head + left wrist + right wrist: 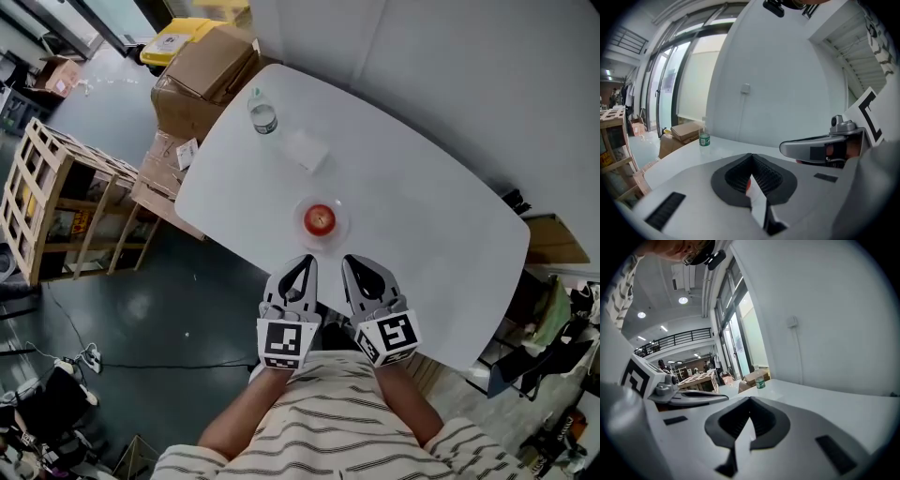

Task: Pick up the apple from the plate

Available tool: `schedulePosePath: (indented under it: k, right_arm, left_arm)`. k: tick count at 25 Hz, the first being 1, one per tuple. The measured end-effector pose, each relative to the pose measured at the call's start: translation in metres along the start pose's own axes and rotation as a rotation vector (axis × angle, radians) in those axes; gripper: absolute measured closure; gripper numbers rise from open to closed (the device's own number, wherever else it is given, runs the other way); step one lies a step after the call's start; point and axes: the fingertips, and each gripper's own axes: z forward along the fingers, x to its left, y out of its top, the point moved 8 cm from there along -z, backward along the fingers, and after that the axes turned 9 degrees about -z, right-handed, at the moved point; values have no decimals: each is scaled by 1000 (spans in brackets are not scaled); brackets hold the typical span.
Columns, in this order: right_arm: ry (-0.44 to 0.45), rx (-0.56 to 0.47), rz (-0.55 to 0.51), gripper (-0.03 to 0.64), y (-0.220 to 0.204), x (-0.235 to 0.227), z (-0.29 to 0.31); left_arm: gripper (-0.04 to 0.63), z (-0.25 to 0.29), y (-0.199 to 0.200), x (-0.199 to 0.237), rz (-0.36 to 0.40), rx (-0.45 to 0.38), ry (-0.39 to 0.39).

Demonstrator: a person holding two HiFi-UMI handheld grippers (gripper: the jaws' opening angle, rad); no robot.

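Apple (320, 219) on plate (343, 227): likely firm, slick; pinch its widest middle. Your left gripper (305, 262) and right gripper (349, 262), near plate: jaws closed, empty.

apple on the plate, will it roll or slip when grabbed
The apple looks round and glossy, so it will probably roll on the clear plate if nudged off-centre. Its smooth skin may slip between jaws; a grip across its widest part seems safer. It looks solid, so likely rigid and fairly heavy for its size.
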Motion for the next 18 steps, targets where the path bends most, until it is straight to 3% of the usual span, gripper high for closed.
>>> schedulePosePath:
  k: [18]
  right_arm:
    - [-9,97,27,607,-40,-1,14]
  left_arm:
    - [592,21,-39,12,2,111,-9]
